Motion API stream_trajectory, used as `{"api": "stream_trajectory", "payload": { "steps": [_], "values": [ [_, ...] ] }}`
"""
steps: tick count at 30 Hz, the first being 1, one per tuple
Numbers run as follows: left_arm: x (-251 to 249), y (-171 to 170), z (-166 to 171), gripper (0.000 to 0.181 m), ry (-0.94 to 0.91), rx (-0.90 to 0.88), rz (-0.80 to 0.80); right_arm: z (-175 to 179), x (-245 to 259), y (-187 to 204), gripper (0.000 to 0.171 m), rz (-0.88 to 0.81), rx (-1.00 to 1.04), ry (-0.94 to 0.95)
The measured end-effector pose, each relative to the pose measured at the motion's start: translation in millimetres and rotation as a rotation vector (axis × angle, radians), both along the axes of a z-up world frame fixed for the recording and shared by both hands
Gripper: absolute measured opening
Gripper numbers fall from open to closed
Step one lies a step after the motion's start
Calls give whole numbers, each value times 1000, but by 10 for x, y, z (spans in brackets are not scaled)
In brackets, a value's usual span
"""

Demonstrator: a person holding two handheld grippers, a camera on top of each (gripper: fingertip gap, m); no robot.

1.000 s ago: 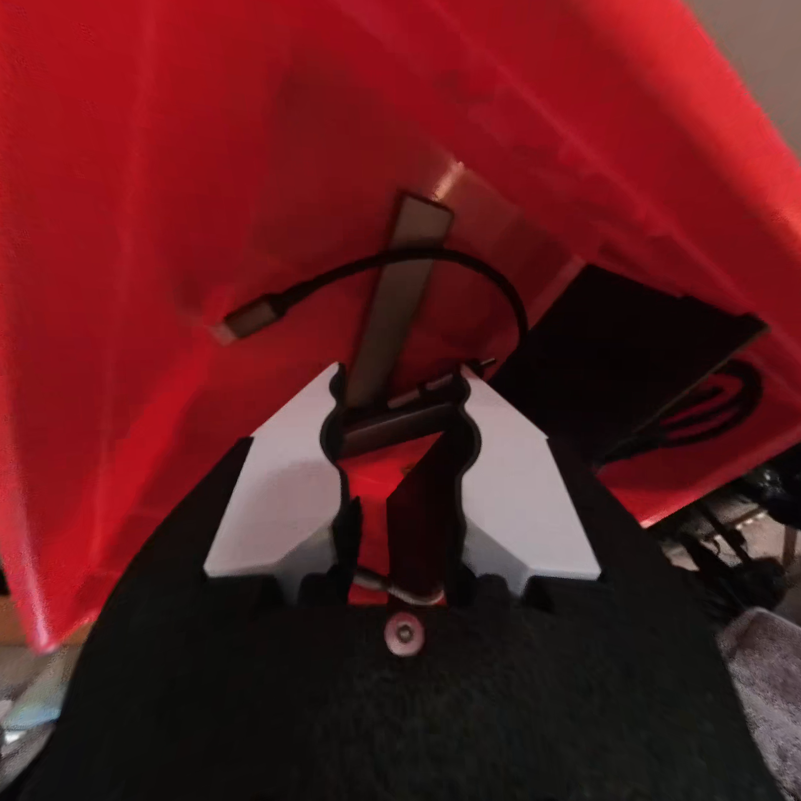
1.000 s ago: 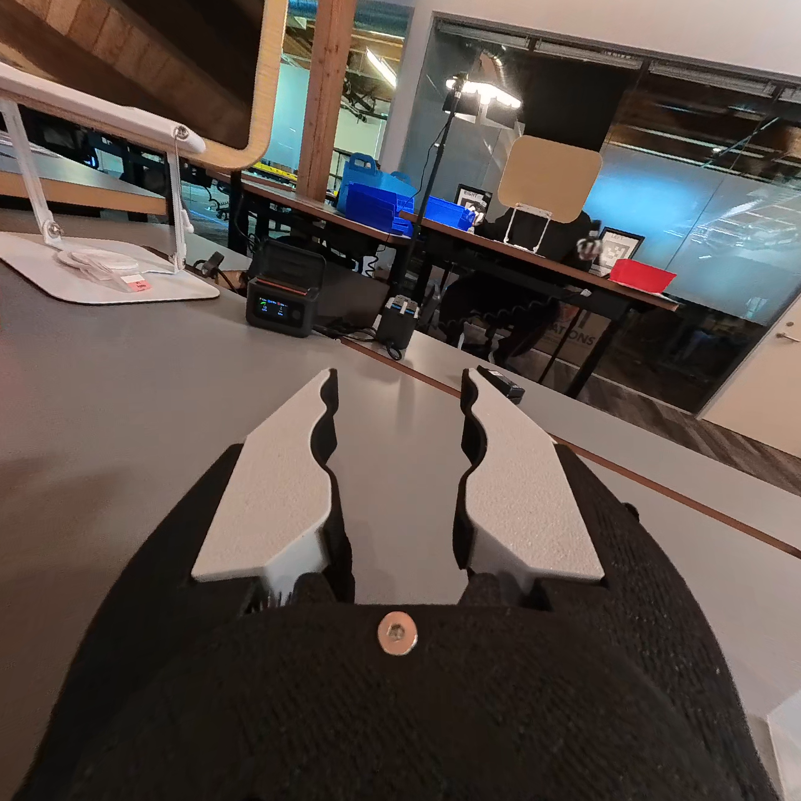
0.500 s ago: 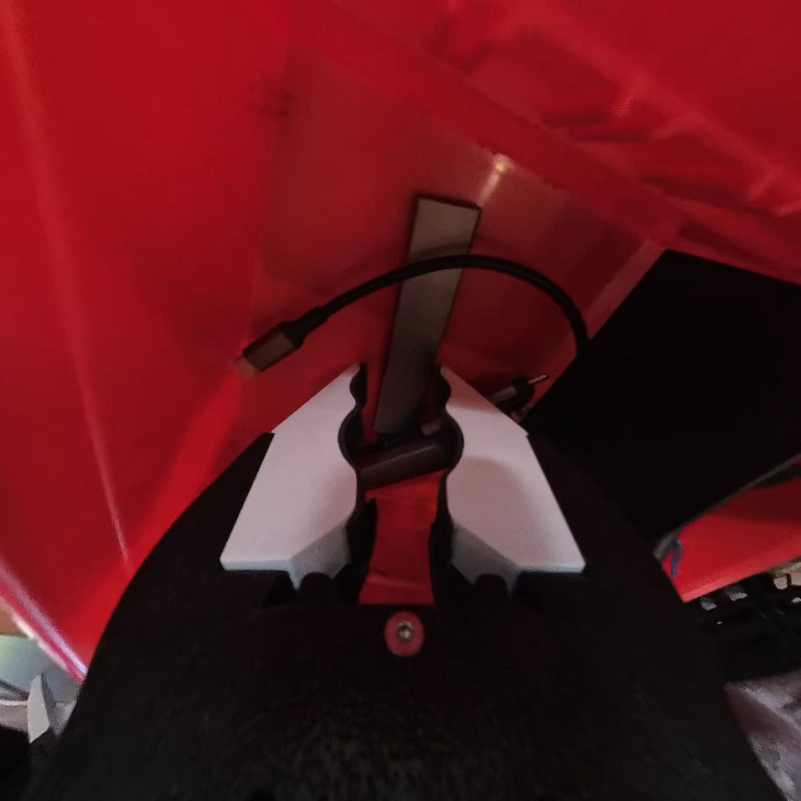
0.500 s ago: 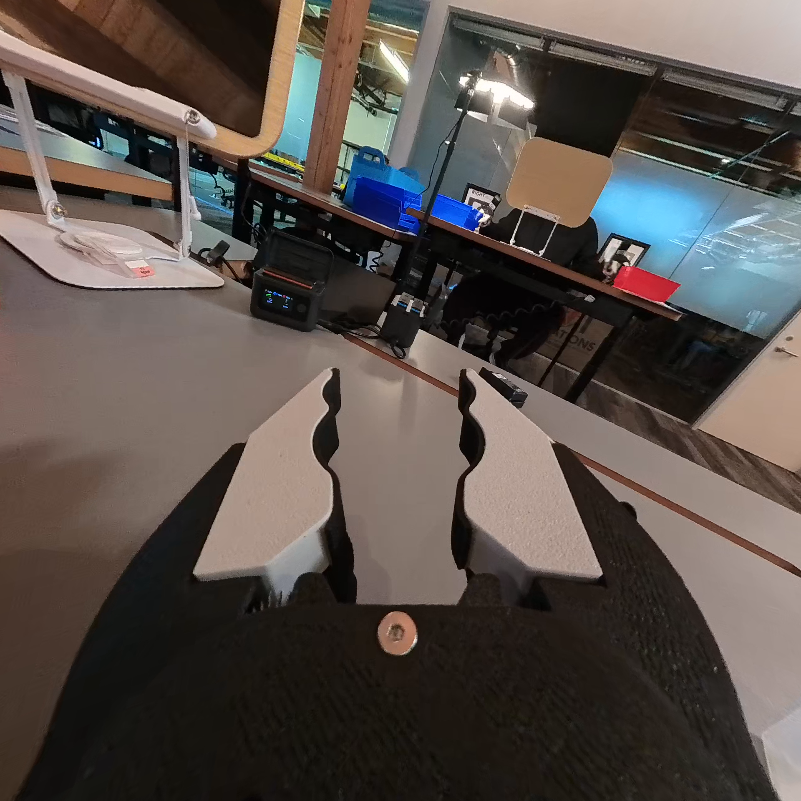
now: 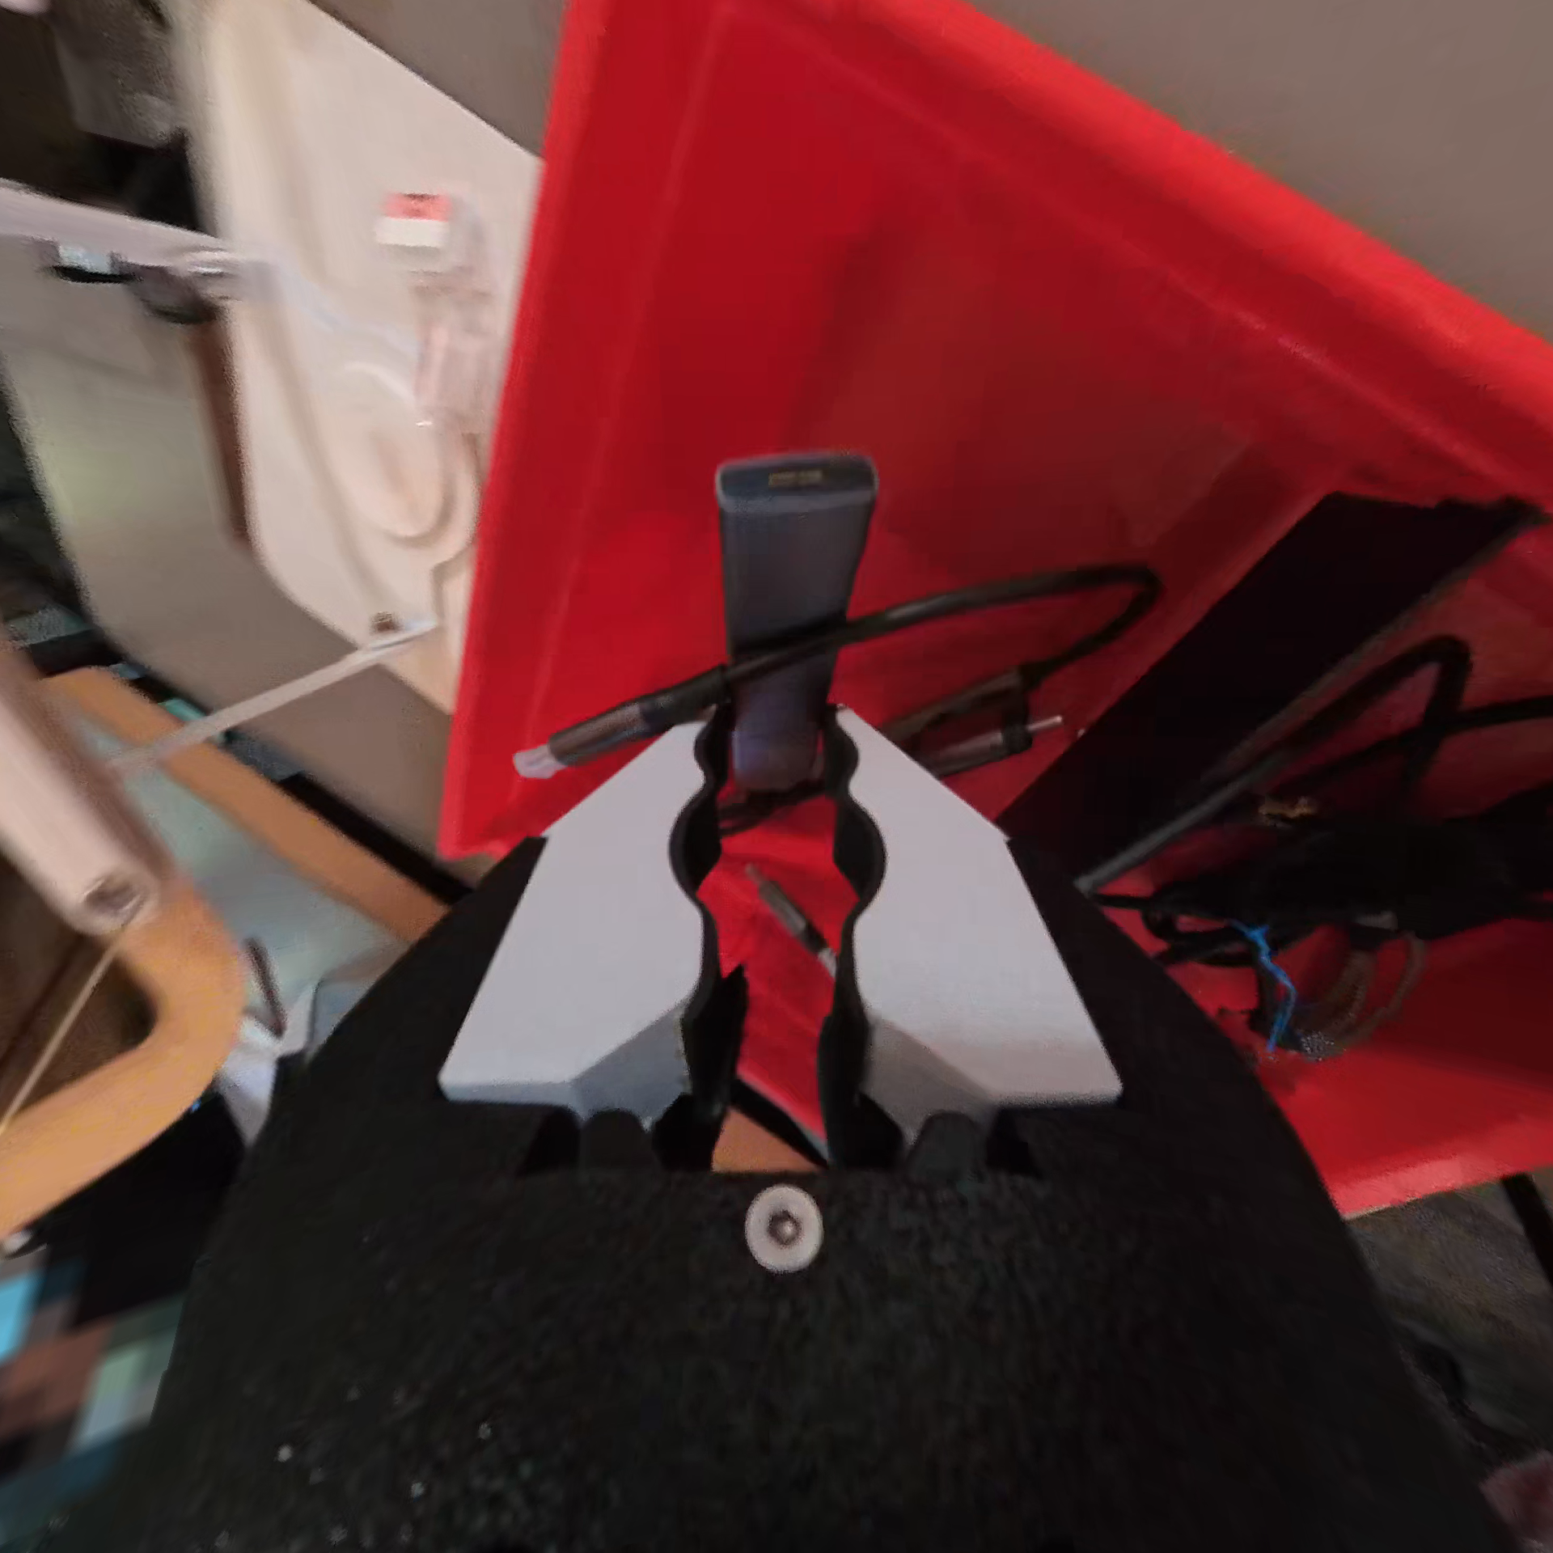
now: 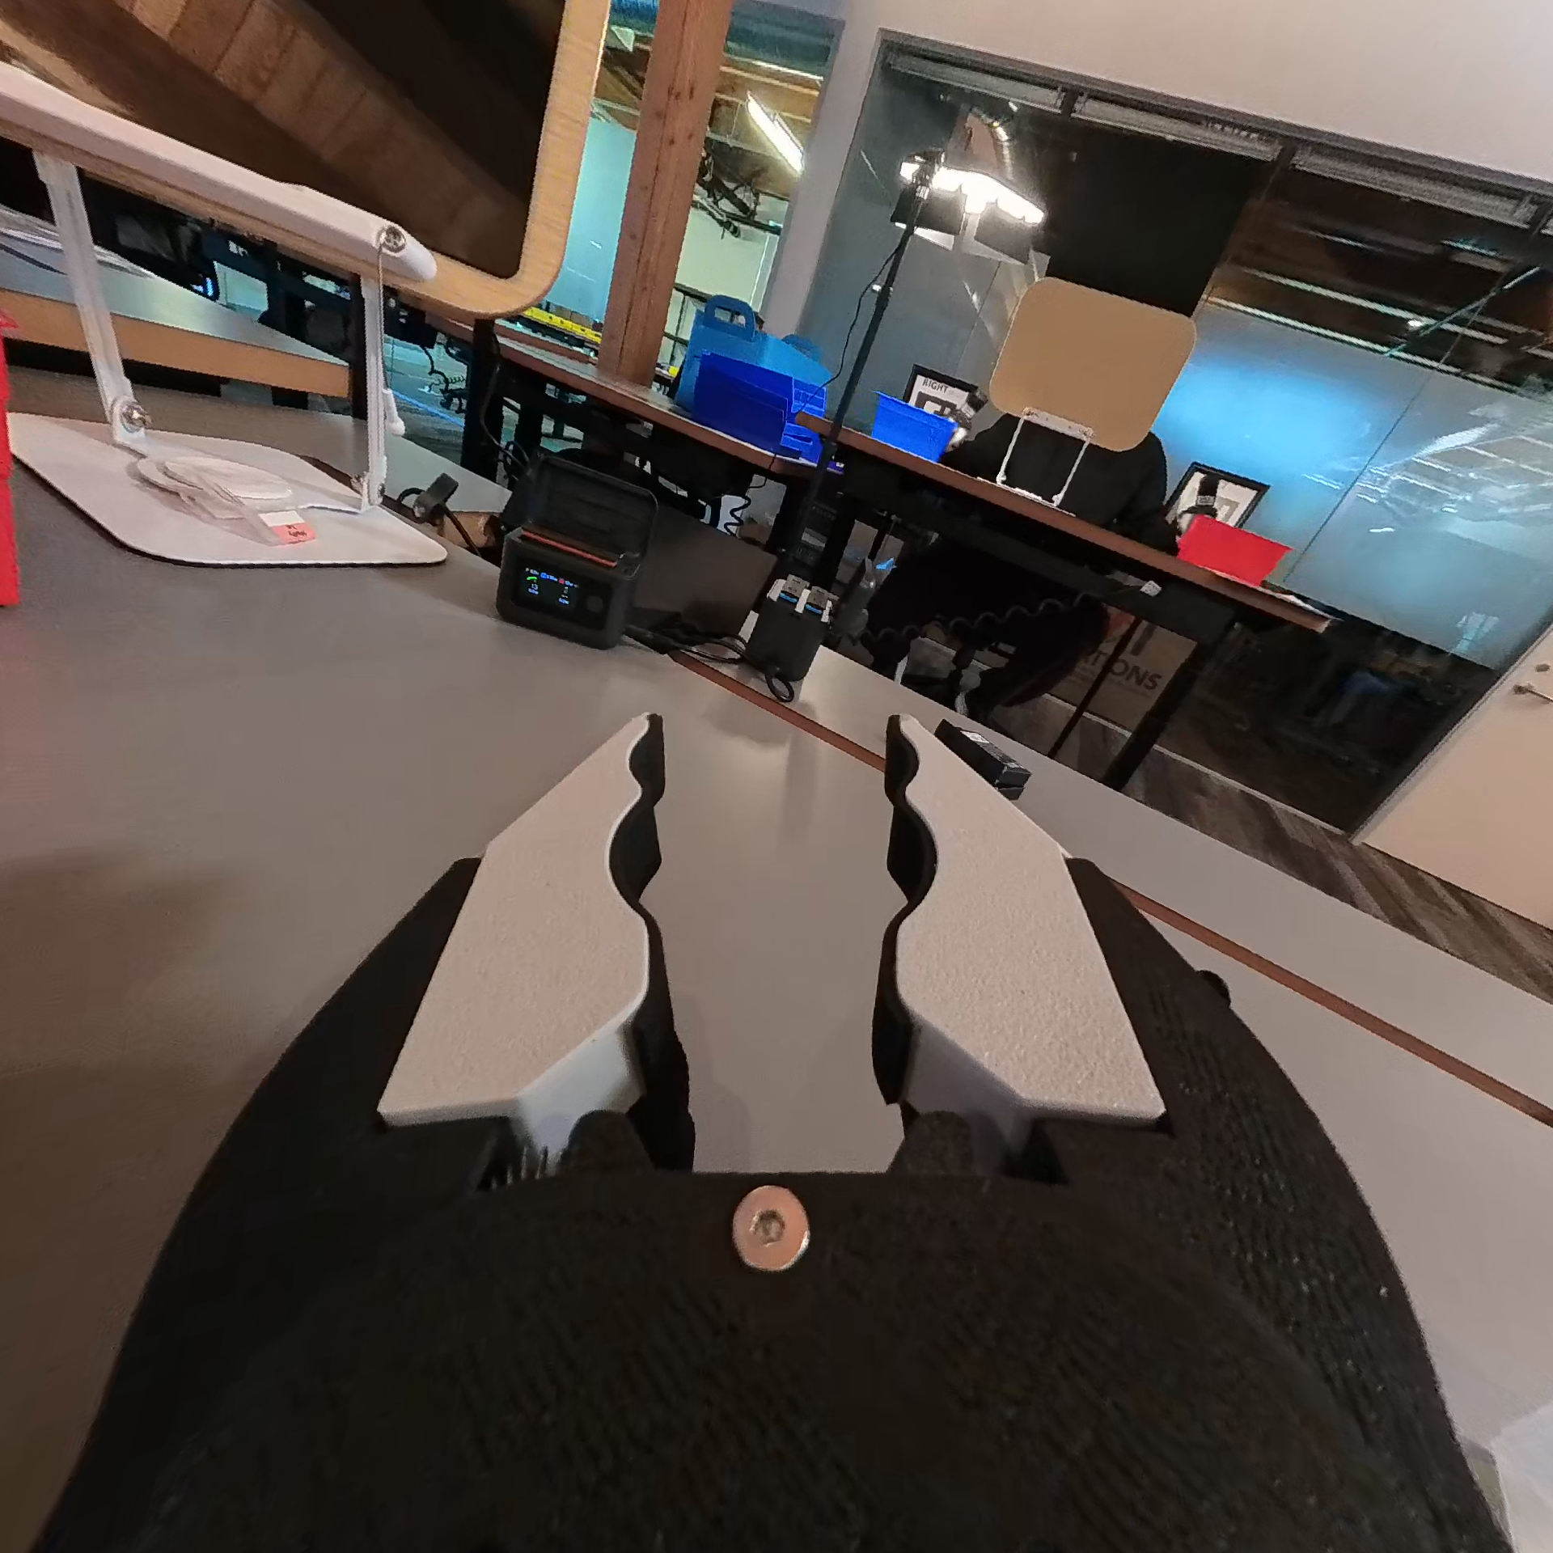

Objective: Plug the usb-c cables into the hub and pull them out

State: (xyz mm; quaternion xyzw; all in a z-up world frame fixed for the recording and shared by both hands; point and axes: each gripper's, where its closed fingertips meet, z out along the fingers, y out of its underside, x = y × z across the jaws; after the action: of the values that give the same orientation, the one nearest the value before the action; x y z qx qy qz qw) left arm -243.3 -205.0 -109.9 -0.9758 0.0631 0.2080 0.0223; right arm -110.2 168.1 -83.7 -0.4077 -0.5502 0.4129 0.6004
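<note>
Pinching the grey hub (image 5: 786,622) at its near end, the left gripper (image 5: 773,748) holds it above the red bin (image 5: 966,336). A black cable (image 5: 924,609) crosses the hub. The right gripper (image 6: 773,739) hangs wide and empty over the table (image 6: 252,714).

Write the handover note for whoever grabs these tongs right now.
Left tongs: shut on the grey hub, held up above the red bin.
Right tongs: open, holding nothing, over the grey table.
The hub's own black cable hangs loose across it. Loose plugs and more cables remain in the bin.
Done: hub picked up. Left: plug the cables in, then pull them out.
</note>
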Motion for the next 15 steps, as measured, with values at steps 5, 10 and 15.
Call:
{"api": "stream_trajectory", "payload": {
  "steps": [5, 10, 15],
  "values": [
    [26, -97, 405, 20, 116, 37, 18, 13, 9, 8, 52, 3, -16, 9],
    [6, -254, 682, 19, 263, 16, 22, 25, 19, 19, 51, 4, -32, 17],
    [-87, -377, 969, 19, 558, -110, -51, 31, 23, 18, 51, 7, -40, 21]
  ]
}}
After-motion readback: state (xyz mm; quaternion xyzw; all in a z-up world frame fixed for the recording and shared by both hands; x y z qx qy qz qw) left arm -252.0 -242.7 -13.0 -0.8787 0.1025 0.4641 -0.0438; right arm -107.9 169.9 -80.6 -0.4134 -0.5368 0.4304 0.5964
